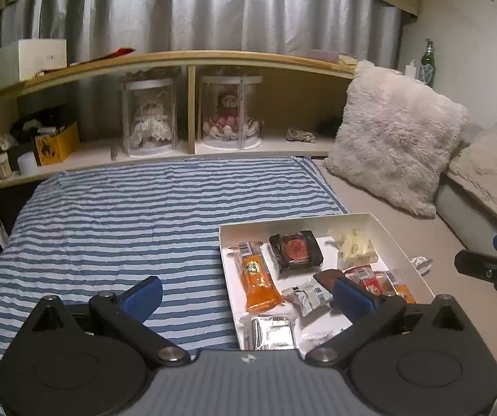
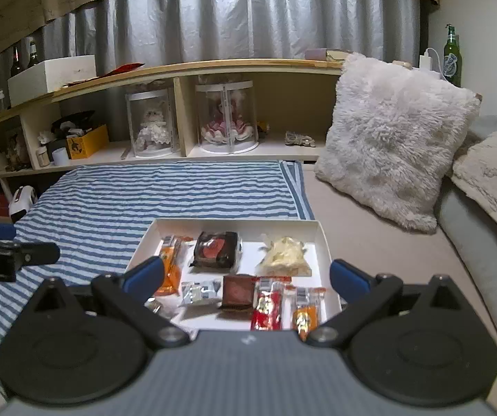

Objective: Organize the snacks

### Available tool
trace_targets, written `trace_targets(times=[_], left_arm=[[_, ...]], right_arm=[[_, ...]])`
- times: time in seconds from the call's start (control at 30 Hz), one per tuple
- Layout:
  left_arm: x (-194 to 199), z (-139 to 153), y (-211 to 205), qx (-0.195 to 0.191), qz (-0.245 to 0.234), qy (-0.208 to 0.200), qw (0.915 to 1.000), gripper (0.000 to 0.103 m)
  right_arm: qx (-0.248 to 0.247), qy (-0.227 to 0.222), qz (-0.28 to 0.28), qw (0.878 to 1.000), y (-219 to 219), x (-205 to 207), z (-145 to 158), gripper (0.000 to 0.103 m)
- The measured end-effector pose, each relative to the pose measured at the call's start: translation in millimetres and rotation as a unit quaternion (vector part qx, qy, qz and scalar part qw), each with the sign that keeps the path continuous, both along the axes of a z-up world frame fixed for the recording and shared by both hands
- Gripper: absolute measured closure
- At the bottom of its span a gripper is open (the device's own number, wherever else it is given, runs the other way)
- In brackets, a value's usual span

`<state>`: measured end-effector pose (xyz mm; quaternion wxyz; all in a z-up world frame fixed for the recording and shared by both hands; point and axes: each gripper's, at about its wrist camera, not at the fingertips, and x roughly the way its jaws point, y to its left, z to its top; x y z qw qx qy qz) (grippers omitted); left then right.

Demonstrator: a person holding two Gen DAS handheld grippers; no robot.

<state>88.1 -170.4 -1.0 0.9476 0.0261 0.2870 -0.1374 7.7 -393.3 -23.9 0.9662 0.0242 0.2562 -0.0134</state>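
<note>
A shallow white cardboard tray [image 2: 321, 239] sits on the bed, straddling the edge of the blue-and-white striped sheet [image 2: 151, 190] and the plain beige mattress cover [image 2: 369, 228], and it holds all the snacks that can be seen inside it. Taking the tray as a clock face in the right wrist view, a dark-wrapped cake with a red round centre [image 2: 216, 248] lies at about 11 o'clock, a clear bag of pale yellow chips [image 2: 284, 253] at 1 o'clock, a long orange packet [image 2: 172, 270] at 9 o'clock, a small silver-and-blue packet [image 2: 198, 293] at 7 o'clock, a brown square packet [image 2: 238, 293] at 6 o'clock, a red packet [image 2: 265, 306] just beside it at 5 o'clock, and a small orange packet [image 2: 305, 312] at 4 o'clock. A silver foil packet [image 1: 272, 331] shows at the tray's near left corner in the left wrist view, and a crumpled silver wrapper [image 1: 421, 263] lies on the mattress cover just outside the tray's right wall. The right gripper [image 2: 246, 277] hangs over the near half of the tray with its blue-padded fingers spread wide and nothing between them. The left gripper [image 1: 248, 291] is likewise released and empty, one finger over the striped sheet and the other over the tray. A fluffy white cushion [image 2: 393, 138] leans at 2 o'clock beyond the tray.
</note>
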Motion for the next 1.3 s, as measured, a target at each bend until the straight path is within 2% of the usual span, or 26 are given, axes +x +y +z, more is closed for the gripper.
trace_targets(times=[0.3,0.5,0.7,1.3], left_arm=[[-34.5,-3.8,5.5,0.003,-0.008,-0.043,0.999,0.0],[-43.9,-13.0,6.6,0.005,-0.012,-0.064,0.9979,0.0],[-42.5,-25.0,9.3,0.001,-0.007,-0.065,0.9978,0.0],[-40.0,-36.7,17.1,-0.007,0.005,-0.06,0.9982,0.0]], right_arm=[[-0.005,-0.011,-0.017,1.0,5.4,-18.3,-11.9,0.001],[-0.011,-0.022,-0.03,0.999,11.2,-21.5,-24.2,0.001],[-0.036,-0.03,-0.022,0.999,19.8,-21.2,-29.5,0.001],[-0.032,-0.026,-0.013,0.999,16.7,-17.1,-35.1,0.001]])
